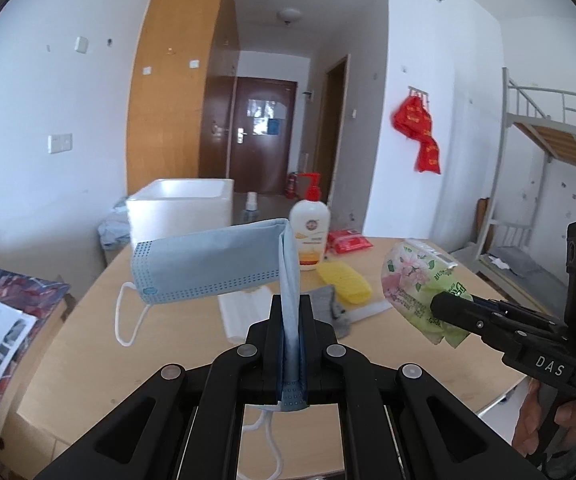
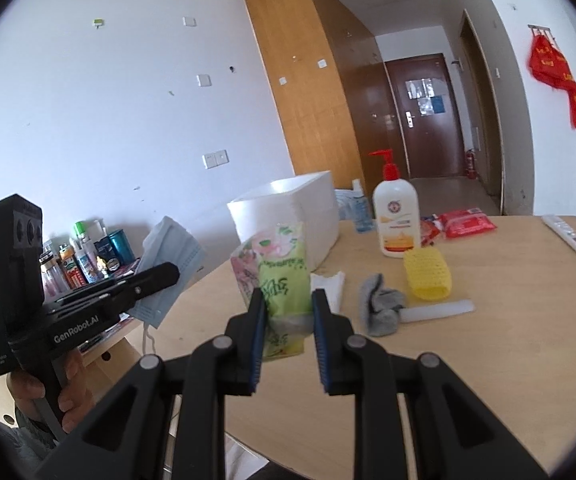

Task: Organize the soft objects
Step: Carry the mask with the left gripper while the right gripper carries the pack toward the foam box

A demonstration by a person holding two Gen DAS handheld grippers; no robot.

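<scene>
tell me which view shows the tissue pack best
The right wrist view: the tissue pack stands front and centre, pinched between the right gripper's fingers, its flowered green front facing the camera. The left wrist view catches the pack at the right side, tilted, with its lower end hidden behind the gripper.

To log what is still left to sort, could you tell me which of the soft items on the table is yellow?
The yellow knitted pouch, lying in front of the lotion pump bottle; the crumpled sock beside it is grey, and the wipes pack behind is red.
</scene>
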